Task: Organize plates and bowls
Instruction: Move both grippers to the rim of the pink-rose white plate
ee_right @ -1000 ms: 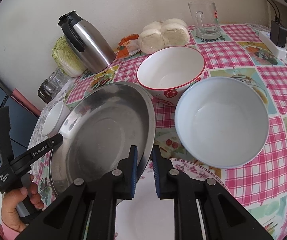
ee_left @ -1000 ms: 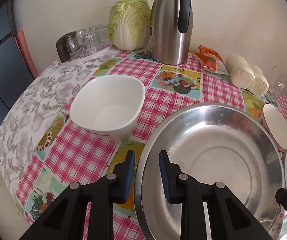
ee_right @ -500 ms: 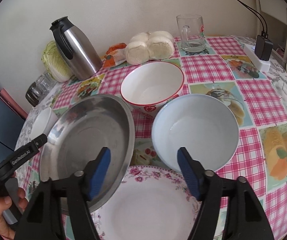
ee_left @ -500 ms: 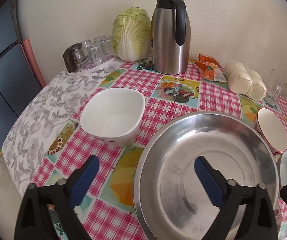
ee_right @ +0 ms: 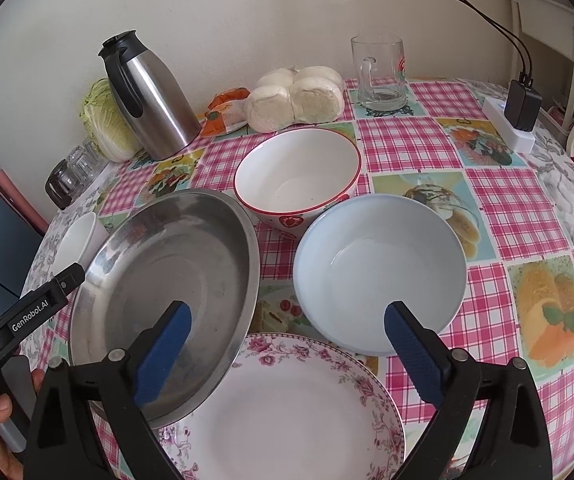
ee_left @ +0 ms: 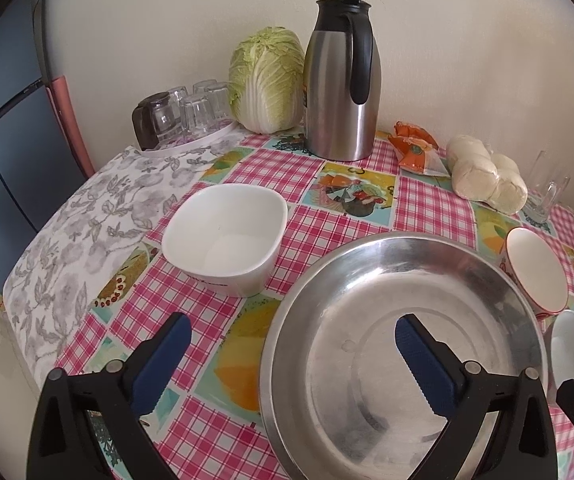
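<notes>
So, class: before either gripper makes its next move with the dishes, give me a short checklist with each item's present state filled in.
1. Left gripper open, holding nothing: ok.
2. Right gripper open, holding nothing: ok.
3. Steel plate lying flat: not ok, its edge rests on the floral plate.
4. Blue bowl upright and empty: ok.
5. Red-rimmed bowl apart from the blue bowl: cannot tell.
6. White square bowl empty, standing alone: ok.
</notes>
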